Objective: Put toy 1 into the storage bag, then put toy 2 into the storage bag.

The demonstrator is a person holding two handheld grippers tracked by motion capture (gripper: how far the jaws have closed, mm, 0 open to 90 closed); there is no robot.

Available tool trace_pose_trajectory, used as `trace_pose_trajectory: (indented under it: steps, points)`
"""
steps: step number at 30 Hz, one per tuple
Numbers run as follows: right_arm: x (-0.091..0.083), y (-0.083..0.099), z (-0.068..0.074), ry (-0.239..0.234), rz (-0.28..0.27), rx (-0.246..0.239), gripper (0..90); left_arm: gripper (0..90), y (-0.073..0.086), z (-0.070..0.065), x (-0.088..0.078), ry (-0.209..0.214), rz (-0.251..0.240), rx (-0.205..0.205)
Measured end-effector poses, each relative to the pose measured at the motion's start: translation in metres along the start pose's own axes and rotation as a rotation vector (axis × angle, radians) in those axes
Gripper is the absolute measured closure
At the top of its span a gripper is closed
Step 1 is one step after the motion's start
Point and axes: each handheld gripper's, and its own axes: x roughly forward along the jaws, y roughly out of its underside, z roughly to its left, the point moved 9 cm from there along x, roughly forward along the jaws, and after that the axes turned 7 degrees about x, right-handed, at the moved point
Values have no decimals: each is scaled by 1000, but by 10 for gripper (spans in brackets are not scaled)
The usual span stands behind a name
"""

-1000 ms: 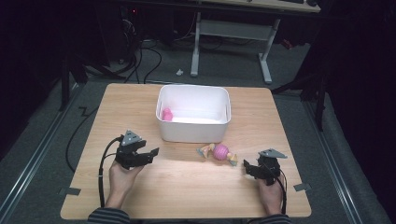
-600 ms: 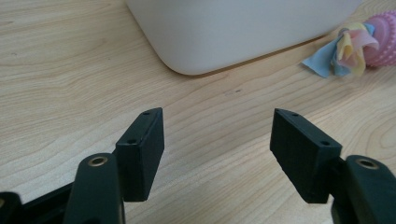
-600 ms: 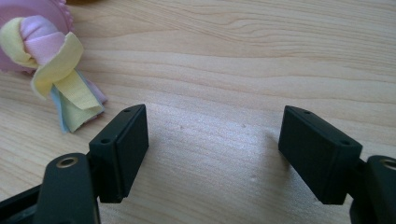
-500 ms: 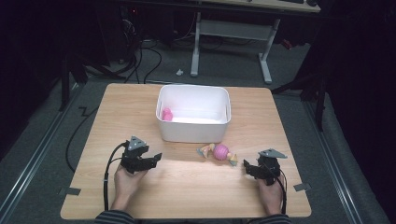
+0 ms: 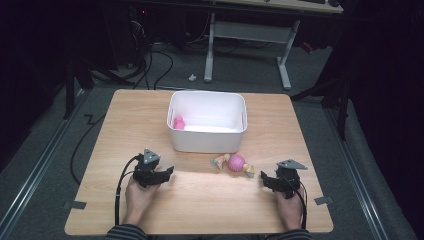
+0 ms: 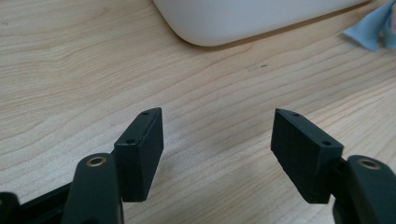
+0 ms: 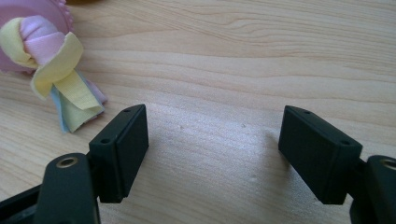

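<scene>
A pink ball toy [image 5: 236, 163] with yellow, pink and blue cloth tails lies on the wooden table [image 5: 200, 205], just in front of the white bin [image 5: 207, 137]. A second pink thing [image 5: 178, 122] sits inside the bin at its left end. My left gripper [image 5: 166, 173] is low over the table to the front left of the bin, open, with bare wood between its fingers [image 6: 140, 149]. My right gripper [image 5: 265, 180] rests to the right of the toy, open and empty. In the right gripper view the toy's tails [image 7: 70, 88] lie just past the left jaw.
The bin's rounded corner [image 6: 243, 18] and a blue cloth tail [image 6: 373, 30] show ahead in the left gripper view. Cables trail from both grippers toward the table's front edge. Dark floor, cables and a desk frame [image 5: 247, 32] lie beyond the table.
My left gripper has sunk toward the table and come slightly nearer the person. The right gripper, the toy and the bin have not moved.
</scene>
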Motion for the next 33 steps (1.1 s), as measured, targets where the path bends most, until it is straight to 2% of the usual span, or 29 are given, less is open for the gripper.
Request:
trace_pose_trajectory:
  steps: [9, 14, 20, 23, 27, 33]
  points:
    - [0, 0, 0, 0, 0, 0, 244, 346, 4, 1, 8, -30, 13, 12]
    - [0, -1, -1, 2, -2, -1, 244, 343, 5, 3, 10, -44, 20, 32]
    - [1, -1, -1, 4, -1, 5, 240, 322, 5, 4, 11, -49, 1, 27]
    - [2, 0, 1, -4, 9, -4, 199, 299, 5, 4, 12, -61, 4, 22]
    - [1, 0, 1, -12, 11, -13, 196, 285, 6, 5, 12, -69, 7, 14]
    - [-3, -1, 0, -28, 56, -15, 278, 279, 6, 5, 11, -66, 7, 12]
